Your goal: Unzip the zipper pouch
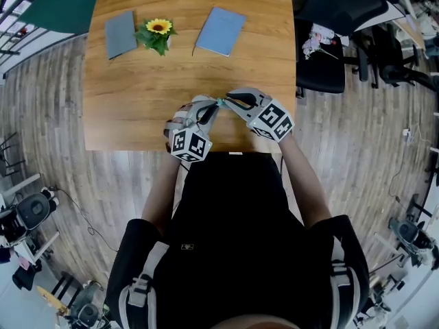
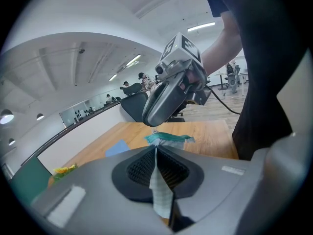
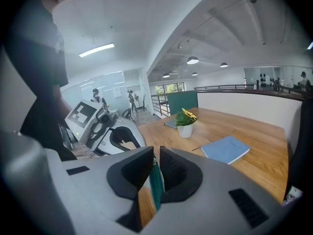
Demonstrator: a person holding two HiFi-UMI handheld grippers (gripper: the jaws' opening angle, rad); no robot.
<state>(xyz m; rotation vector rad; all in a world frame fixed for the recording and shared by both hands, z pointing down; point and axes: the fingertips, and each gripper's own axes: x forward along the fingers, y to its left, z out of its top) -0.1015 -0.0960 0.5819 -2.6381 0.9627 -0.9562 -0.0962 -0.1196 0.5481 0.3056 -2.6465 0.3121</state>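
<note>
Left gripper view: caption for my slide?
Left tongs pinch the checked pouch; right tongs grip its teal zipper edge over the wooden table.

The scene is bright and even, lit from ceiling strip lamps (image 2: 201, 26) and round lamps (image 3: 192, 60). Shadows on the tabletop (image 1: 137, 108) are soft. Every view curves strongly at the edges; both gripper views have black corners.

Light-brown wooden worktop (image 1: 137, 108) stands on grey wood-plank floor (image 1: 48, 129). Black office chair (image 1: 321, 74) just beside worktop's right edge. White vaulted ceiling (image 3: 146, 18) overhead, strip lights (image 3: 96, 49) lit.
</note>
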